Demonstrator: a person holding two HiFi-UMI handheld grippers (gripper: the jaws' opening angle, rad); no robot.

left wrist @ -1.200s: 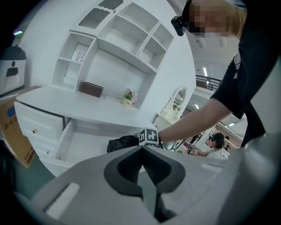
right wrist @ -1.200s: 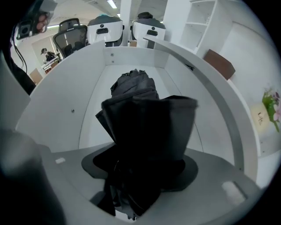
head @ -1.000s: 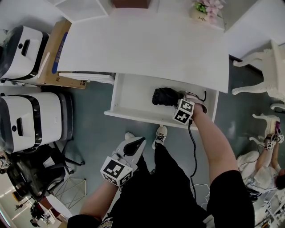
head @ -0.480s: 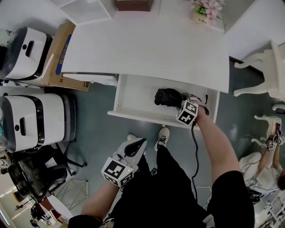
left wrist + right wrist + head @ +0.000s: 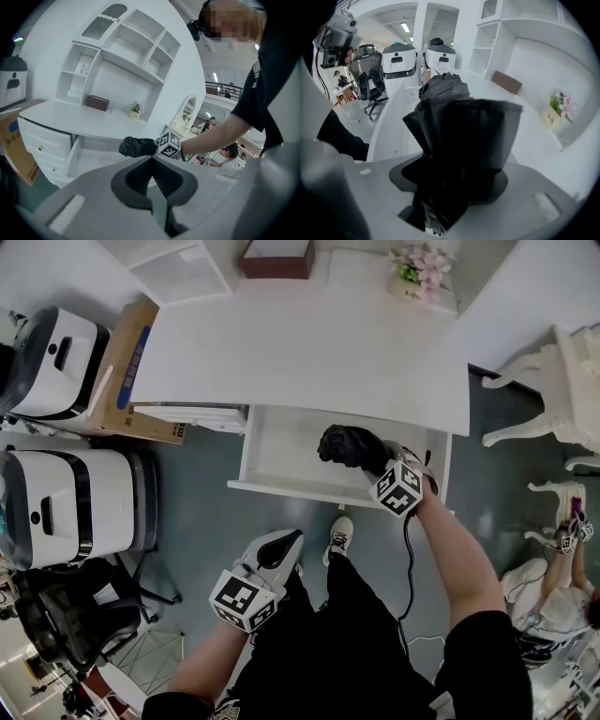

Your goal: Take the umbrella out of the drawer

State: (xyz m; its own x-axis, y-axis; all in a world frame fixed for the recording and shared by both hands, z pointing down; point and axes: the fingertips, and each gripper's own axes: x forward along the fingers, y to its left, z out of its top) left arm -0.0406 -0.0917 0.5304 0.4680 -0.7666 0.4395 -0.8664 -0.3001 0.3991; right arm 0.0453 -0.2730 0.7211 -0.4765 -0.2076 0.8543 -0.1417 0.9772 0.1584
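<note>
A folded black umbrella (image 5: 350,446) hangs over the open white drawer (image 5: 281,451) under the desk, with my right gripper (image 5: 375,468) shut on it. In the right gripper view the umbrella (image 5: 457,140) fills the space between the jaws. The left gripper view shows the umbrella (image 5: 137,146) held out above the drawer (image 5: 89,159). My left gripper (image 5: 281,549) is low, near my legs, well in front of the drawer, its jaws closed together with nothing in them.
The white desk top (image 5: 300,343) carries a brown box (image 5: 277,259) and a pot of flowers (image 5: 417,268). Two white machines (image 5: 56,493) and a cardboard box (image 5: 122,371) stand at the left. A white chair (image 5: 544,381) is at the right. Another person (image 5: 562,587) sits at the far right.
My right gripper has lifted the umbrella up off the drawer's floor and a little toward the front. The left gripper has barely moved.
</note>
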